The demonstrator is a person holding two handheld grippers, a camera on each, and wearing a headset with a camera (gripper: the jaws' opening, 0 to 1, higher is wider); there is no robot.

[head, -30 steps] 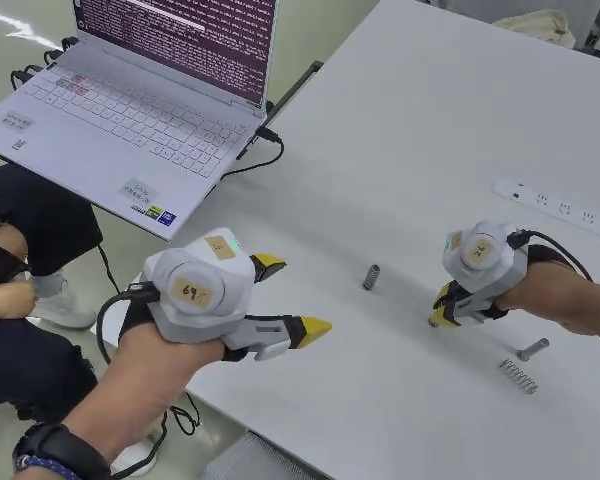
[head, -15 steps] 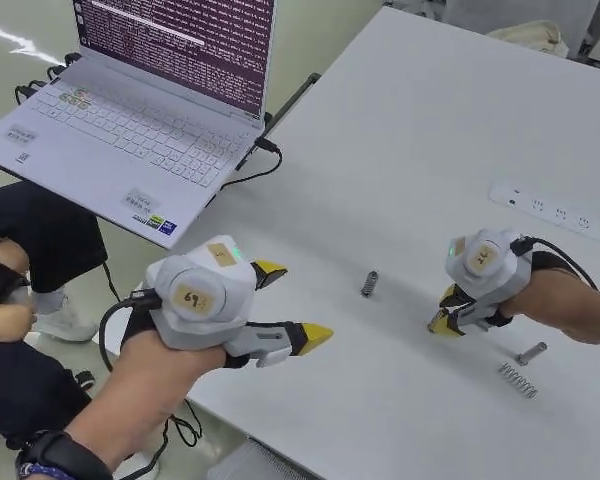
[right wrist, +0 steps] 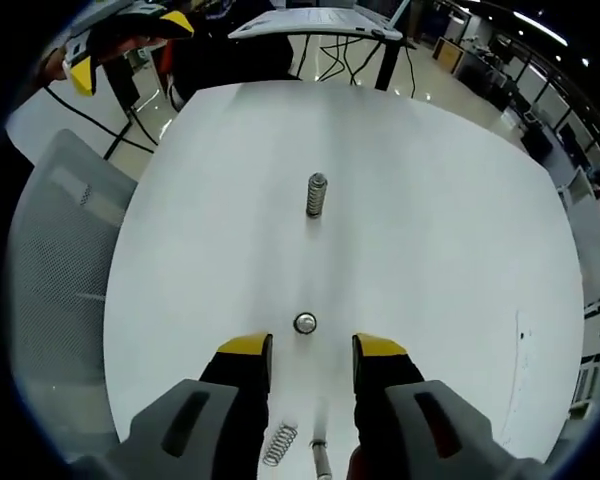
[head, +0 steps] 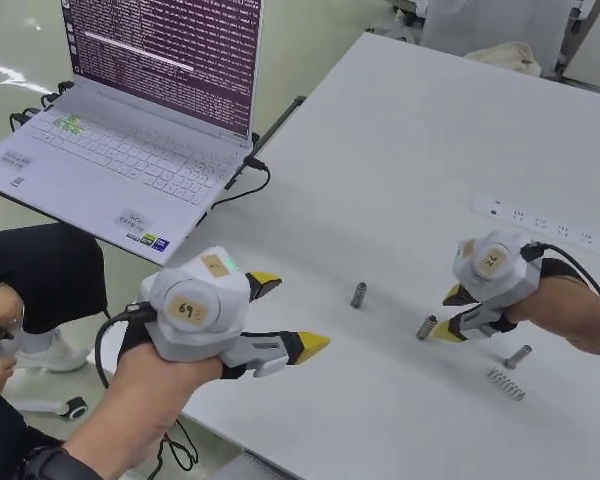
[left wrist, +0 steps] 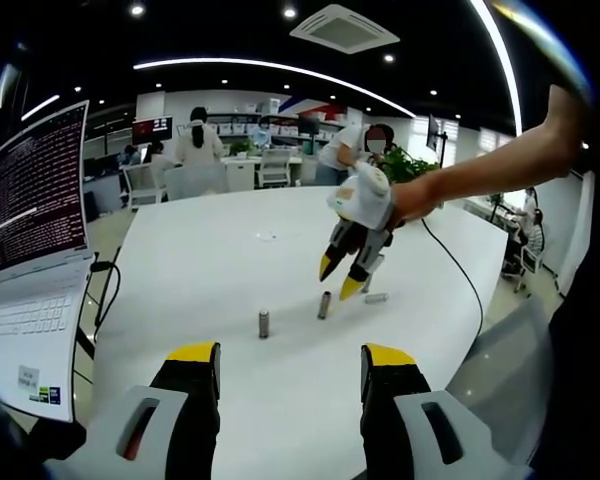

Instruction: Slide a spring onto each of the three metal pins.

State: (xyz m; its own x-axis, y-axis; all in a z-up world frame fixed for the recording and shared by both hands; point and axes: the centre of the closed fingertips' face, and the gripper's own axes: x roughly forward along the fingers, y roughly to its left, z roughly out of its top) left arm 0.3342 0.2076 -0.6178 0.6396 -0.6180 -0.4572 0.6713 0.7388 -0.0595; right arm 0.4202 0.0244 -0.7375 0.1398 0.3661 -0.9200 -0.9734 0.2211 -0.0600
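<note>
An open white laptop (head: 130,150) sits off the white table (head: 400,130), which carries a white power strip (head: 550,222). Mid-table stands an upright spring-clad metal pin (head: 359,294). A second upright pin (head: 426,327) stands just ahead of the right gripper (head: 446,316), whose jaws are spread. Beside that gripper lie a bare metal pin (head: 518,356) and a loose coil spring (head: 505,384). The left gripper (head: 290,313) hovers with its jaws spread and empty.

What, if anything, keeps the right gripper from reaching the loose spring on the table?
Probably nothing. The loose spring lies bare on the table beside the lying pin, close to the open right gripper. It sits behind the jaws, though, so the hand would need to draw back.
</note>
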